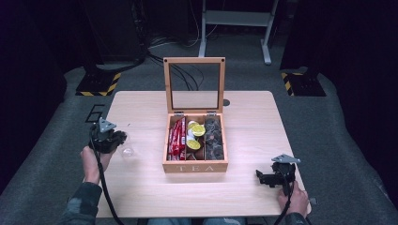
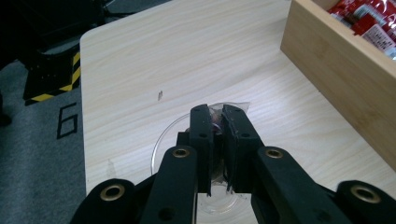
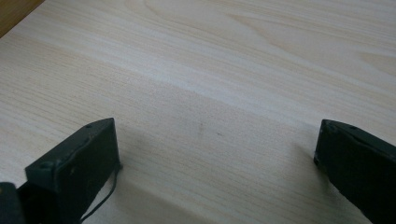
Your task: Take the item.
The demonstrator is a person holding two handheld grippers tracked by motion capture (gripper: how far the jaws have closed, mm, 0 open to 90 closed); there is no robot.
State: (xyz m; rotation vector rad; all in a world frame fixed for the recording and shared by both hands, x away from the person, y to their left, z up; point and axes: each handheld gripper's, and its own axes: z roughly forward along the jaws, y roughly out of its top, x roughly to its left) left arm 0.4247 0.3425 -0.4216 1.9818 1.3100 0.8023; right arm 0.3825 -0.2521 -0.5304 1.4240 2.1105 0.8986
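Item: clear, round, shallow plastic cup (image 2: 164, 140), with a thin transparent film tab (image 2: 232, 105) at its top edge. Location: on the pale wooden table (image 1: 141, 187), left half, well apart from the box at centre; in the high view the cup (image 1: 126, 152) lies just beside the left hand-held gripper (image 1: 117, 139).

Left hand-held gripper (image 2: 217, 122): black, two-jaw, topped with a grey three-cornered plate, cable trailing back along the person's forearm. Jaws nearly closed, pinching the film tab and a small reddish-dark scrap between their tips; the cup sits directly beneath and partly behind the jaws. Whether the cup is lifted off the table cannot be told.

Right hand-held gripper (image 1: 268, 178): black, same build, held low over the right front corner of the table. In the right gripper view, the gripper (image 3: 215, 140) has its jaws spread wide, with bare wood grain between them and nothing held.

Light wooden tea box (image 1: 195, 167), lettered TEA on its front wall, centre of table. Glass-paned hinged lid (image 1: 194, 84) standing upright. Three compartments: left, red sachets (image 1: 177, 138); middle, yellow-topped round capsules (image 1: 197, 131); right, dark wrapped pieces (image 1: 213, 138).

Surroundings: grey carpeted floor (image 1: 56, 154), yellow-and-black striped stand bases (image 1: 98, 84).
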